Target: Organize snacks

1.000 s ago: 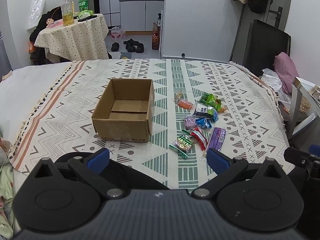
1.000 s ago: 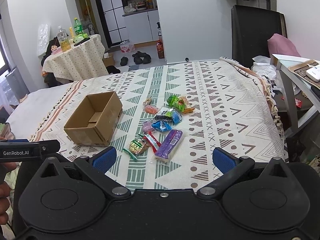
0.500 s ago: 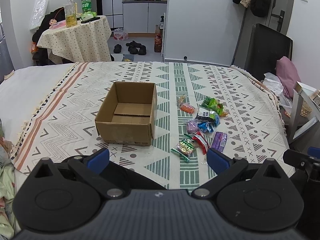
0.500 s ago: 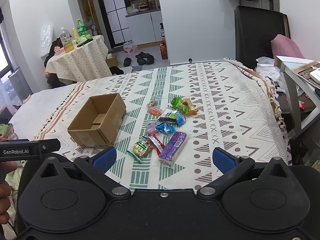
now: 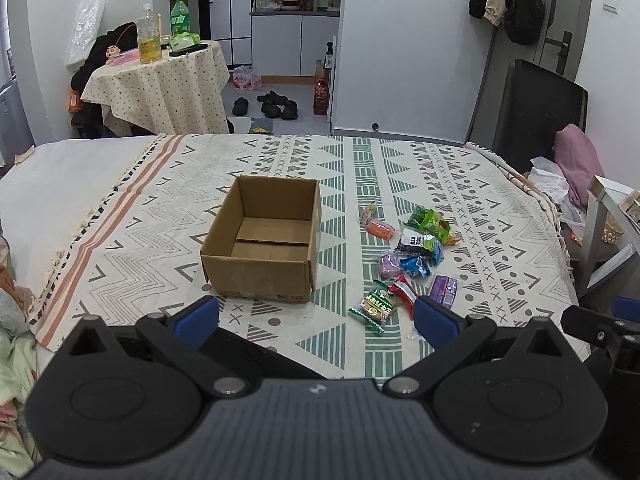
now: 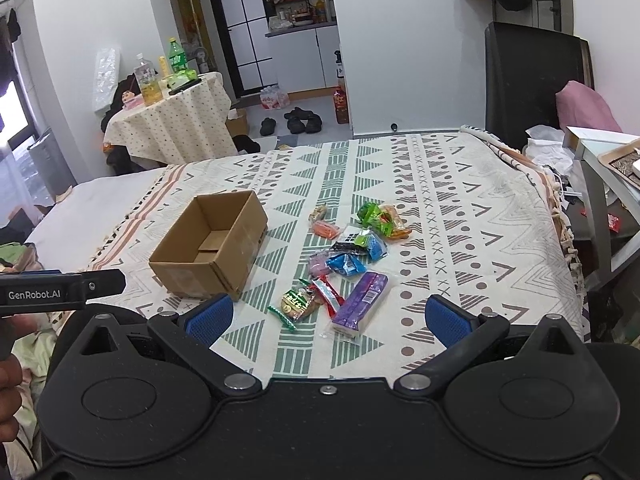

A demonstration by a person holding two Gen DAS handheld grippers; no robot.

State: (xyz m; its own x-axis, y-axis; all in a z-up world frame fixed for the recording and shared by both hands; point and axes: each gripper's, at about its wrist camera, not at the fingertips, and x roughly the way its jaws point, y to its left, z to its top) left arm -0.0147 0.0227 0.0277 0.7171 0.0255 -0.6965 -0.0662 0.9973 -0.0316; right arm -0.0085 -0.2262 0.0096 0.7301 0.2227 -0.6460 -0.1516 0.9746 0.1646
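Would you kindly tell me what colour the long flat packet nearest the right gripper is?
The packet is purple, clearest in the right wrist view.

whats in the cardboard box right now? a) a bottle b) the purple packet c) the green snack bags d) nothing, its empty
d: the cardboard box shows only its bare bottom flaps, while the purple packet and the green snack bags lie on the patterned blanket beside it, outside its walls.

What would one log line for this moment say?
left hand-held gripper: open | right hand-held gripper: open | cardboard box: empty | snacks: loose beside box
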